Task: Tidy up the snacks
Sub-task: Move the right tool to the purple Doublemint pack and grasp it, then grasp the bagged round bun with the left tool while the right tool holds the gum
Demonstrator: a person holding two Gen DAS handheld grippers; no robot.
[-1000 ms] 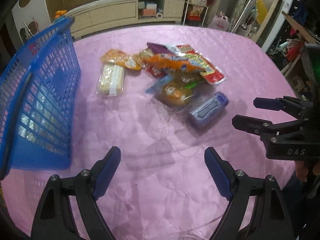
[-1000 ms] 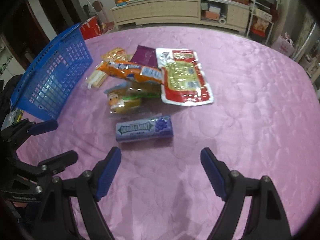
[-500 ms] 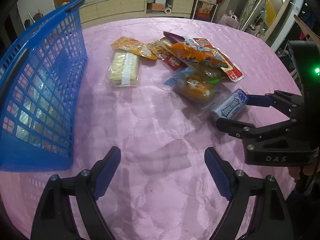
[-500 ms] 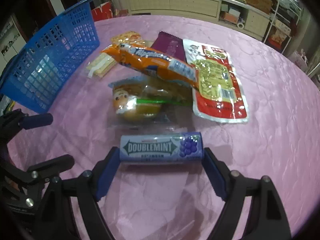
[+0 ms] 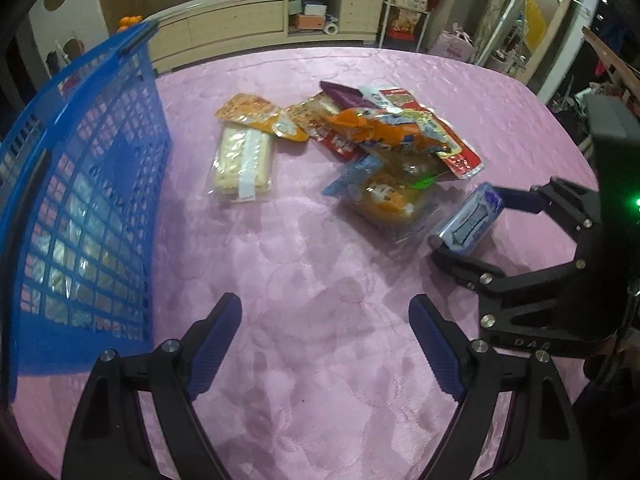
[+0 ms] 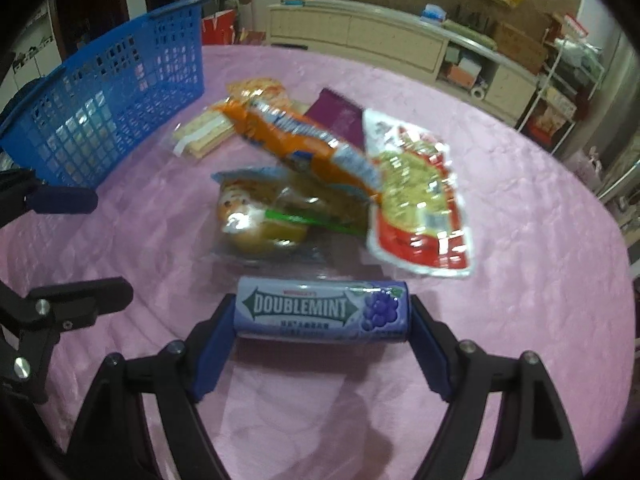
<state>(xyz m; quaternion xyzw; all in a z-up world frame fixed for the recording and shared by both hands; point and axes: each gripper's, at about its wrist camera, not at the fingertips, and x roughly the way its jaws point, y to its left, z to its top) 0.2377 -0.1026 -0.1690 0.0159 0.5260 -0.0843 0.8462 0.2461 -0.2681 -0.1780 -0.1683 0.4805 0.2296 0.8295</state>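
Observation:
My right gripper (image 6: 322,316) is shut on a purple Doublemint gum pack (image 6: 322,310), held by its two ends just above the pink tablecloth; it also shows in the left wrist view (image 5: 470,222). My left gripper (image 5: 325,340) is open and empty over bare cloth. A pile of snacks lies ahead: an orange packet (image 6: 300,144), a red-and-yellow packet (image 6: 420,196), a clear bag of small cakes (image 6: 264,220) and a cracker pack (image 5: 244,164). A blue mesh basket (image 5: 80,200) stands at the left.
The table (image 5: 320,264) has a pink quilted cloth. Its edge curves round at the right. A long beige cabinet (image 5: 256,20) and shelves stand behind the table.
My right gripper moved forward around the gum pack, closed on its ends and lifted it slightly. My left gripper shifted a little toward the basket, still open.

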